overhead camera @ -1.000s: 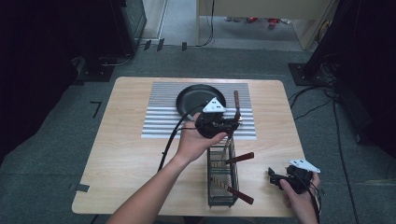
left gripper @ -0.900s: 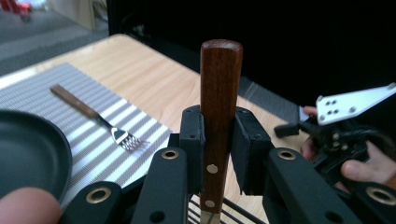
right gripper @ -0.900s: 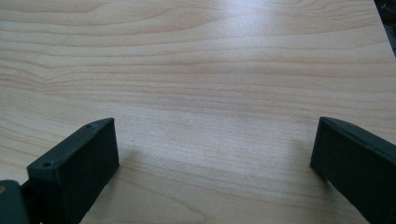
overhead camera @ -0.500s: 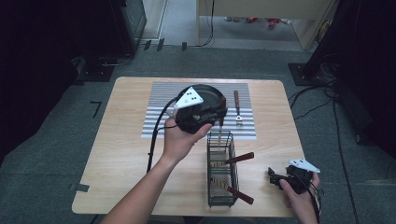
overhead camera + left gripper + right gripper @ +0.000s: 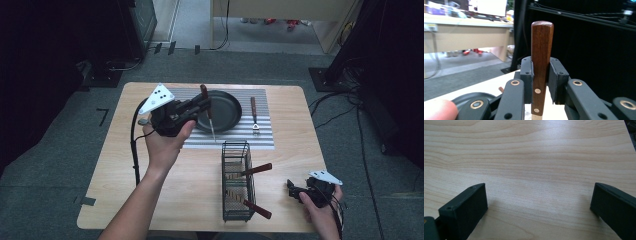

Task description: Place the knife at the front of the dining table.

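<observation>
Wood-handled knife clamped in my left gripper, hanging blade-down over the pan's left edge, stiff, light, likely slick on the steel, so grip stays on the handle; right gripper spread, empty.

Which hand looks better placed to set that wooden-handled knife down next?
Probably the left. Its tool already clamps the wooden-handled knife above the black round pan, while the right tool rests open and empty at the wooden table's near corner.

Knife blade below frame edge
</observation>
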A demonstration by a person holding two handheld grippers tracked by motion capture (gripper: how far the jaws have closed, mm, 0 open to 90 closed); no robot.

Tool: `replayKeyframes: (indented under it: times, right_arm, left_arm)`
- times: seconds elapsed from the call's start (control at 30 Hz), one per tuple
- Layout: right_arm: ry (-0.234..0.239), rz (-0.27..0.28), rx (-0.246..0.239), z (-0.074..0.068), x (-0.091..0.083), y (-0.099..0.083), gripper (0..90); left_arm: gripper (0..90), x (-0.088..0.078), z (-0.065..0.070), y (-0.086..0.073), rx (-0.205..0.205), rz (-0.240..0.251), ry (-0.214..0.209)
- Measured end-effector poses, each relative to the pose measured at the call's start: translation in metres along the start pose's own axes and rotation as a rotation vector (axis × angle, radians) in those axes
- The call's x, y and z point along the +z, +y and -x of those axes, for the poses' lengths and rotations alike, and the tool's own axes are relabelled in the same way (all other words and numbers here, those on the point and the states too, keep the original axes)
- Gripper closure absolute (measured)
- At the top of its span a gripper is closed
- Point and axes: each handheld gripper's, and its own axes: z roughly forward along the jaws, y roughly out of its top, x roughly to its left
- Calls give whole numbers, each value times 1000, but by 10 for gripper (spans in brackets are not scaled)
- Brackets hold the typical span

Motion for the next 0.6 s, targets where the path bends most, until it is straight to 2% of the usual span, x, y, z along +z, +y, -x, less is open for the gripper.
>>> replayKeyframes:
  times: [0.03, 0.17, 0.3, 0.37, 0.4, 0.43, 0.6]
  right_arm:
    - [0, 0, 0, 0, 0, 0, 5]
    - [-1, 0, 0, 0, 0, 0, 5]
    - [-2, -1, -2, 0, 0, 0, 4]
    - [-3, -1, -2, 0, 0, 0, 5]
    - [-3, -1, -2, 0, 0, 0, 5]
    - [-3, -1, -2, 0, 0, 0, 5]
    - [-4, -1, -3, -1, 0, 0, 5]
  left_arm:
    - [765, -2, -2, 0, -1, 3, 10]
    - [764, -15, -16, -3, -6, 10, 100]
    - [764, -23, -30, -9, -31, 3, 151]
    - [764, -29, -41, -14, -46, -6, 204]
    - [764, -29, -41, -14, -46, -6, 204]
    - [764, -31, -47, -17, -52, -15, 238]
    - [764, -33, -61, -26, -54, -55, 356]
